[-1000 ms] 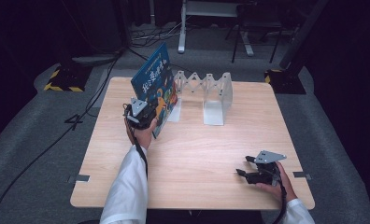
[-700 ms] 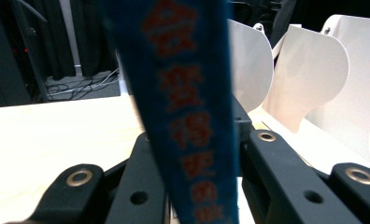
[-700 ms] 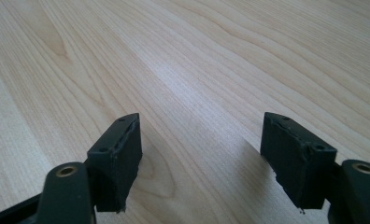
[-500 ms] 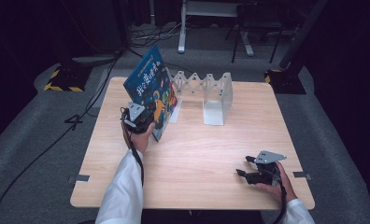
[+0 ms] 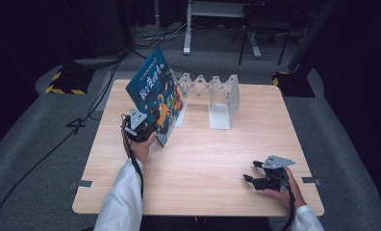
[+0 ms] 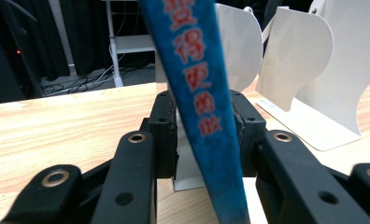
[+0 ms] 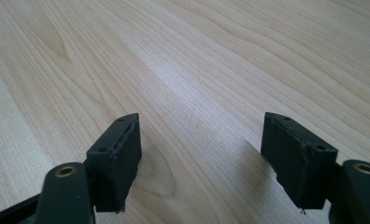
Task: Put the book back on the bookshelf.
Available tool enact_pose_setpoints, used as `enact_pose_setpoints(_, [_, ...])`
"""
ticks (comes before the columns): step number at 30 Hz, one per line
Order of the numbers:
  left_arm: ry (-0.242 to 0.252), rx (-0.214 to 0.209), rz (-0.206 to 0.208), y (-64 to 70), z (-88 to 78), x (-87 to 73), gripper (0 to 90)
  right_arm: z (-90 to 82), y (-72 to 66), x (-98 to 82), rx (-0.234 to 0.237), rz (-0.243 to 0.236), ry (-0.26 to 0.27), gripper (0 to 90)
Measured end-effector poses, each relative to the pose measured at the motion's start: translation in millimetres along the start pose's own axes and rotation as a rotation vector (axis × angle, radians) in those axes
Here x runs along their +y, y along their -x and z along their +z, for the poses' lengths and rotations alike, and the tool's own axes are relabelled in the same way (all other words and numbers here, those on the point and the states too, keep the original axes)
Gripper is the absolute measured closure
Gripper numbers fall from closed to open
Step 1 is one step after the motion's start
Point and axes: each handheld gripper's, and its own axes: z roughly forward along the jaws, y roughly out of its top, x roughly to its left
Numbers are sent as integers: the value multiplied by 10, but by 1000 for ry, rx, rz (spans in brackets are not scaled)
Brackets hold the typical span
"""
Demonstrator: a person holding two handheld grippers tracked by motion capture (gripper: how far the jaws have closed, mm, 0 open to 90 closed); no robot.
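A blue picture book (image 5: 155, 94) stands on its lower edge on the wooden table (image 5: 203, 159), at the left end of a white accordion book rack (image 5: 217, 96), and its top tilts to the left. My left gripper (image 5: 149, 131) sits at the book's near edge. In the left gripper view the blue spine (image 6: 199, 84) runs slantwise between the jaws of the left gripper (image 6: 204, 100). They have just been opening, and a thin gap shows beside the left pad (image 6: 167, 135). The rack's white dividers (image 6: 304, 79) stand behind. My right gripper (image 5: 250, 172) rests open near the front right corner, and in its own view the right gripper (image 7: 199, 135) has only bare wood (image 7: 197, 56) between its jaws.
Beyond the table's far edge lie cables (image 5: 164, 36) on the grey floor, with a white stand (image 5: 217, 24) behind. A yellow-and-black striped base (image 5: 58, 82) sits at the far left, another dark base (image 5: 294, 82) at the far right.
The book has tipped further to the left, its top moving away from the rack. The left hand shifted slightly toward me with it. The right gripper has not moved.
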Motion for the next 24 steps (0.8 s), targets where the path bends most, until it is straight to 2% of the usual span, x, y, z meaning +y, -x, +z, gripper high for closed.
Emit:
enact_pose_setpoints(4, [-7, -13, 12, -7, -38, 10, 677, 0, 0, 0, -1, 0, 0, 292])
enact_pose_setpoints(6, [-9, -33, 12, -11, -74, 25, 708, 0, -2, -1, -3, 0, 1, 285])
enact_pose_setpoints(15, [-14, -42, 29, -47, -192, 64, 698, -1, 2, 1, -9, 3, -3, 275])
enact_pose_setpoints(21, [-35, -52, 51, -67, -283, 72, 649, -7, -2, 3, -15, -4, -6, 275])
enact_pose_setpoints(23, [-42, -69, 59, -81, -317, 68, 611, -8, -5, 6, -22, -7, -8, 272])
enact_pose_setpoints(24, [-60, -96, 64, -99, -341, 58, 588, -6, -5, 7, -22, -3, -8, 271])
